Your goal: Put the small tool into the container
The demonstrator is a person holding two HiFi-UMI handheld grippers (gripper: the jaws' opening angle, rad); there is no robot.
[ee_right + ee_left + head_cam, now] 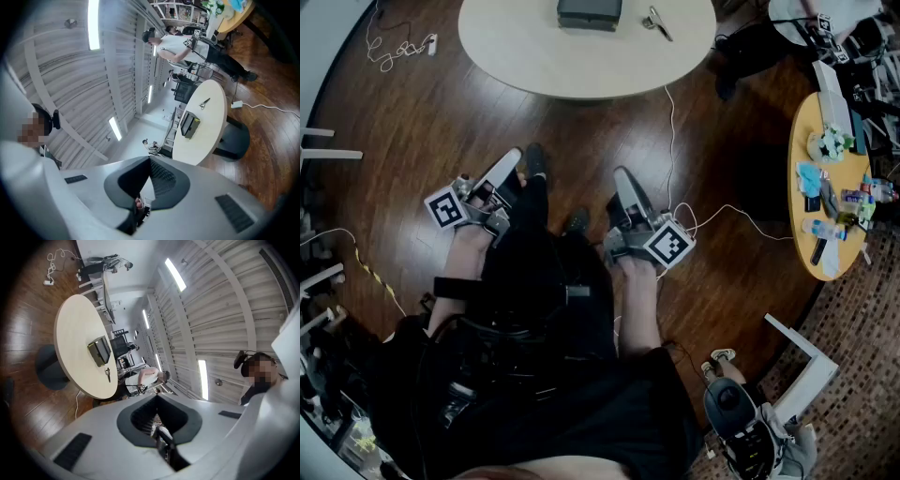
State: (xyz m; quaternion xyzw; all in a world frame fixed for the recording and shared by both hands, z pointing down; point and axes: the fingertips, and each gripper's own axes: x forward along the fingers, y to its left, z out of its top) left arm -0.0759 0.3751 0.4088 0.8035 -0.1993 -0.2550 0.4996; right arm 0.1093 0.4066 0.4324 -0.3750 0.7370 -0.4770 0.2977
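A round white table (534,52) stands ahead of me. On it sit a dark box-shaped container (589,13) and, just to its right, a small metal tool (657,22). Both grippers hang low near my body, well short of the table. My left gripper (512,159) and my right gripper (622,176) point toward the table, each with its jaws together and nothing between them. The left gripper view shows the left gripper (157,395), the table (75,329), the container (100,350) and the tool (108,374). The right gripper view shows the right gripper (150,159), the container (190,124) and the tool (205,102).
Dark wooden floor lies between me and the table. A white cable (671,131) runs across it. A yellow round table (804,211) crowded with small items stands at the right. A white frame (802,361) is at the lower right. A person in a white shirt (180,44) stands beyond.
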